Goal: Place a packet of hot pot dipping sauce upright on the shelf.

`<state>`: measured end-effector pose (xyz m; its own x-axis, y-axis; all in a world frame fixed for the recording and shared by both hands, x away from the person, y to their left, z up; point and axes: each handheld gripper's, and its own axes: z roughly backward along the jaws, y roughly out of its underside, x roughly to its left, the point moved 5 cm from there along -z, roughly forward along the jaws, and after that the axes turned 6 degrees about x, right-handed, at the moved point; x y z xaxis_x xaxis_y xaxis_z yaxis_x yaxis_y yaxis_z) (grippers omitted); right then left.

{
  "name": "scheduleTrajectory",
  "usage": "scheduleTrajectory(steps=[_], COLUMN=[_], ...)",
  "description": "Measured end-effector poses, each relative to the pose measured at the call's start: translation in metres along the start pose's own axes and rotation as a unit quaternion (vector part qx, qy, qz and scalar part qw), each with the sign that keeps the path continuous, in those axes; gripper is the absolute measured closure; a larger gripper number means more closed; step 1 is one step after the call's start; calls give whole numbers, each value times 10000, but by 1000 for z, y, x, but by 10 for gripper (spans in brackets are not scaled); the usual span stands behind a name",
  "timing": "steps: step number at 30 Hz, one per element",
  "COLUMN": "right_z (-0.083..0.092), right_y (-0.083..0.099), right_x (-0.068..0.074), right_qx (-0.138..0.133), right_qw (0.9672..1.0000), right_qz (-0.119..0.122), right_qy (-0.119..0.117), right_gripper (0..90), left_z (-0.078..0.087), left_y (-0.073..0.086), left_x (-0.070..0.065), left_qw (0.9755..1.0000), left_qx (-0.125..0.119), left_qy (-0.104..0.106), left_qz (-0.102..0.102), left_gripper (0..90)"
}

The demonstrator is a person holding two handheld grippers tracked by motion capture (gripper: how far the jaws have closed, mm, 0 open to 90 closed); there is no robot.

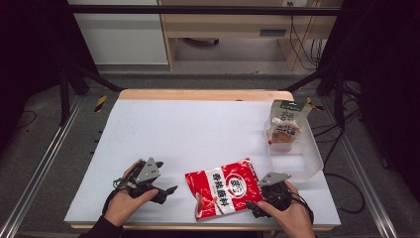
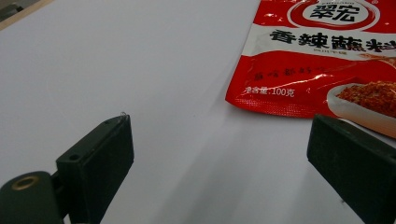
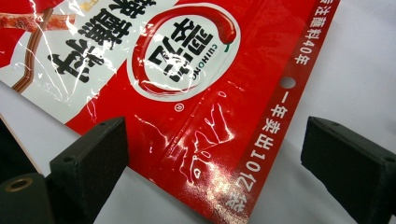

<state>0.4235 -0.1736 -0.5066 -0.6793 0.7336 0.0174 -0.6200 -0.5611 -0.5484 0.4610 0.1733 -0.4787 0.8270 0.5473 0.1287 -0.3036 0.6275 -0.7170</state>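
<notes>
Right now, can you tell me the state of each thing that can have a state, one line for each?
Left gripper: jaws open, holding nothing, just left of the red pouch.
Right gripper: jaws open, astride the pouch's edge, not clamped.
Red pouch: flat on the table, looks sealed.
Clear bin: upright, open top.
Green-topped pouch: standing in the bin, leaning against its far end.

- The left gripper (image 1: 157, 184) is black, topped by a grey three-cornered plate with small dark holes.
- The right gripper (image 1: 257, 199) is black too, with the same kind of grey plate.
- Thin black cables trail from both.
- The fingers (image 2: 100, 156) are matt black blocks, each with a small hole; a brass-ringed hole sits at the base.
- A dark sleeve (image 1: 101, 229) covers the left forearm.
</notes>
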Motion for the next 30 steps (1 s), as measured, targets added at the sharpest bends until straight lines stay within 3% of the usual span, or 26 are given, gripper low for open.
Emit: scheduleTrajectory(steps=[3, 11, 24, 30], right_z=[-1, -4, 7, 5], right_y=[2, 0, -11, -11], right_x=[1, 4, 11, 16], right_qx=[52, 94, -400, -322], right_qw=[9999, 9998, 9988, 9986], right_qz=[-69, 14, 20, 65], right_qy=[-95, -167, -282, -404], right_gripper=[84, 86, 117, 176], left_z=[0, 0, 0, -1], left_y=[0, 0, 1, 1], left_x=[1, 0, 1, 1], left_qw=[10000, 10000, 10000, 10000], left_qx=[1, 15, 27, 44], left_qy=[-10, -4, -21, -15], left_qz=[4, -6, -4, -14], left_gripper=[74, 73, 74, 74])
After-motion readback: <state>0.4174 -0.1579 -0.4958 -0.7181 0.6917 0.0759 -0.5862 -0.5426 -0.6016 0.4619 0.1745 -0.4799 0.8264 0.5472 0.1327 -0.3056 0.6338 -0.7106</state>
